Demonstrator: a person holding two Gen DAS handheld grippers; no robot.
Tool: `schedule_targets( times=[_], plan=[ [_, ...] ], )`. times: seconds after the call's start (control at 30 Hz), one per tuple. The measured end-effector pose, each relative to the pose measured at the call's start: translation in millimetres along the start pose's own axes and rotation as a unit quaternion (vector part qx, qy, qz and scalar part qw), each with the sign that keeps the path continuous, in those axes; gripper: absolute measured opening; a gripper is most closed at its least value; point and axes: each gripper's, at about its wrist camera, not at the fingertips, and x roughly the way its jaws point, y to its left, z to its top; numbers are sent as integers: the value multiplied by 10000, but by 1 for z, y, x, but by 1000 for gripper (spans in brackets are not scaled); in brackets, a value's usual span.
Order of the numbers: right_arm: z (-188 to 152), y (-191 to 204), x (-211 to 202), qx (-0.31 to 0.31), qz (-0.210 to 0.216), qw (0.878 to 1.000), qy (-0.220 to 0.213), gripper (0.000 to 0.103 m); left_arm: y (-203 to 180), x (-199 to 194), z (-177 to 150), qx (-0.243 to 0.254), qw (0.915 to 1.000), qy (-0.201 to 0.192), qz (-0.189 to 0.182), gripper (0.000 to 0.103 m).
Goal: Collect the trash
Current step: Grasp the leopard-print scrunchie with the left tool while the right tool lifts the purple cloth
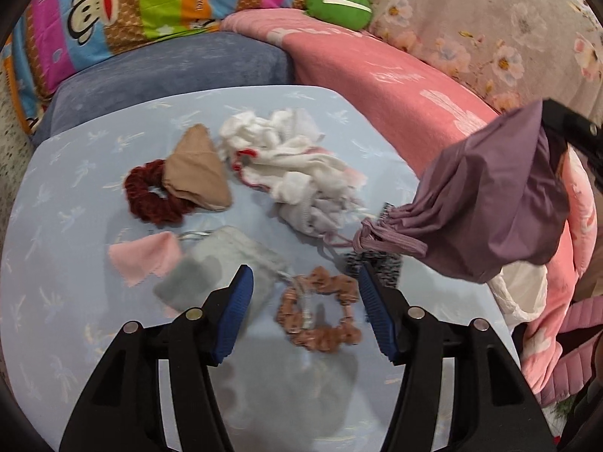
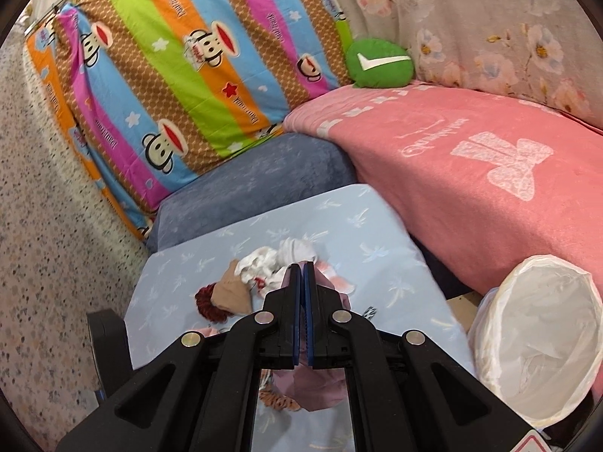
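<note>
A mauve drawstring pouch is seen hanging in the air at the right edge of the blue table, pinched at its upper corner by the right gripper, whose jaws are pressed fully together on the fabric. Its long axis is slanted, with the gathered drawstring mouth pointing down and toward the table. The bin lined with a white bag is placed just beside the table, below the pink blanket. The pouch would best be carried until it hangs wholly over the bin's rim before release, so that the dangling cord is not snagged. The left gripper is held open and empty above a peach scrunchie, with a grey pouch under its left finger; the scrunchie should be centred between the pads before closing.
</note>
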Motion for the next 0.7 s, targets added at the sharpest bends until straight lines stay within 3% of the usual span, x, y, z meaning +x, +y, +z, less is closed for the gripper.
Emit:
schedule_targets(
  times=[0.3, 0.5, 0.6, 0.7],
  plan=[
    [6, -46, -27, 293, -376, 9986, -234, 3, -49, 37, 1, 274, 9987, 282, -310, 55],
    [2, -72, -36, 424, -520, 9975, -233, 3, -63, 71, 4, 393, 9981, 472, -50, 54],
    [-2, -81, -38, 461, -567, 9971, -203, 3, -65, 80, 5, 429, 9974, 581, -3, 44],
    [-4, -91, -40, 534, -589, 9967, -181, 3, -67, 89, 4, 433, 9961, 768, -28, 18]
  ],
)
